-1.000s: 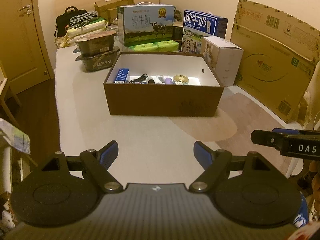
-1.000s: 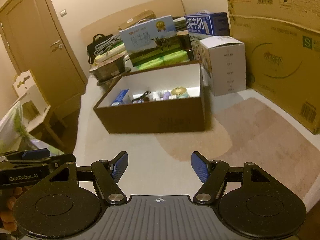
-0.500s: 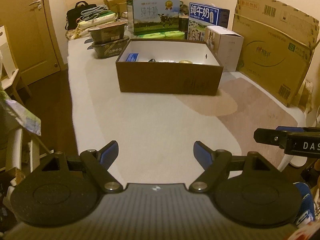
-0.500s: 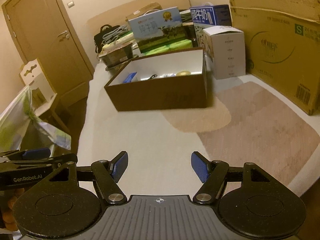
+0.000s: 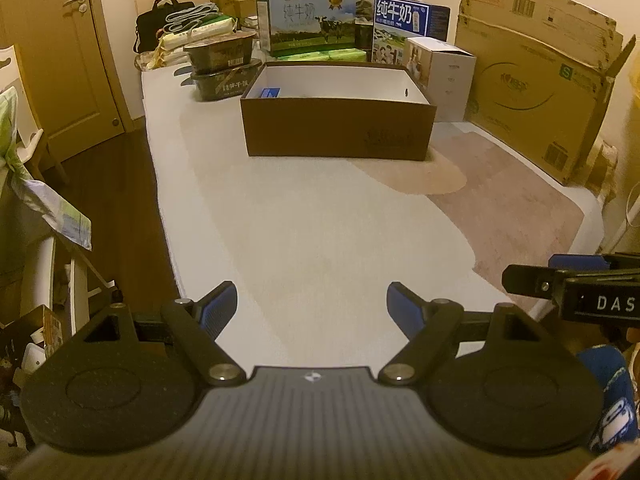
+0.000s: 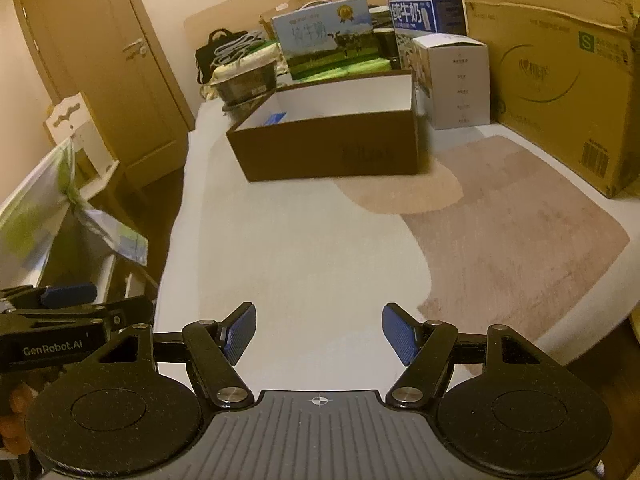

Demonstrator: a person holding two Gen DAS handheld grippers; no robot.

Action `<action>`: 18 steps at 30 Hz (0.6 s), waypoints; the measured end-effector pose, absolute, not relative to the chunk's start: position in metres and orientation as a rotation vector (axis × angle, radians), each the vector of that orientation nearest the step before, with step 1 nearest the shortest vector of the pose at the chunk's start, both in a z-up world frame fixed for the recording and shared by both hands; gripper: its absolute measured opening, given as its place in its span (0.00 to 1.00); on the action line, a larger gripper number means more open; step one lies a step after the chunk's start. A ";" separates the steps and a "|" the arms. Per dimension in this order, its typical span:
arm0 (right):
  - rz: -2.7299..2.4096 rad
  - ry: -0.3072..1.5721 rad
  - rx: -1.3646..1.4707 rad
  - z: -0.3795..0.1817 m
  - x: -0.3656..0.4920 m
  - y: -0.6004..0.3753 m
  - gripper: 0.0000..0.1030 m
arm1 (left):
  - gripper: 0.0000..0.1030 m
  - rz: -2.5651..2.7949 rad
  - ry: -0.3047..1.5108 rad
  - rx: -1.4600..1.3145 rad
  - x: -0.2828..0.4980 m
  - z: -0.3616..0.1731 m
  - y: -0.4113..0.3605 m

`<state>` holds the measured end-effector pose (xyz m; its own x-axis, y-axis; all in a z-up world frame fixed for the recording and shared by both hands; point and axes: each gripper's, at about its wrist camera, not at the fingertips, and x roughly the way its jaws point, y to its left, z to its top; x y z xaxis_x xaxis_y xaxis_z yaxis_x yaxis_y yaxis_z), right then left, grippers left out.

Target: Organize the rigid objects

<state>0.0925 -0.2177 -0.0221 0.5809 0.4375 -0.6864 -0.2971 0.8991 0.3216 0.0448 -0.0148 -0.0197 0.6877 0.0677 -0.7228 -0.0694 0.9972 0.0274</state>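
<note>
While both grippers hang over the near end of the bed point(image 5: 320, 240), neither holds anything. Left gripper point(image 5: 312, 306): fingers point(image 5: 218, 306) spread wide, bare mattress between them. Right gripper point(image 6: 319, 332): fingers point(image 6: 400, 334) spread wide too, nothing in the gap. Right gripper also shows at the right edge of the left wrist view, left gripper at the left edge of the right wrist view, so they sit side by side.

Brown cardboard box point(image 5: 338, 128) stands open on the bed, well apart from both grippers, white inside. Only a small blue box point(image 5: 270, 93) shows in it, at the far left corner; the rest of the floor of the box is hidden by the near wall.

Behind it: milk cartons point(image 5: 310, 20), white box point(image 5: 444, 74), stacked dark food trays point(image 5: 224, 68). Large flat cardboard point(image 5: 536, 76) leans at the right. Tan blanket point(image 6: 508, 216) covers the right part of the bed. Wooden door point(image 6: 100, 64) at left.
</note>
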 end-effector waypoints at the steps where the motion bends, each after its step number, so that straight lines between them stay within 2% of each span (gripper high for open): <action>1: 0.431 0.848 0.174 -0.022 0.090 -0.217 0.68 | 0.78 0.078 0.808 0.000 0.043 -0.020 -0.015; 18: 0.425 0.853 0.135 -0.022 0.067 -0.209 0.68 | 0.78 0.070 0.798 0.023 0.025 -0.019 -0.017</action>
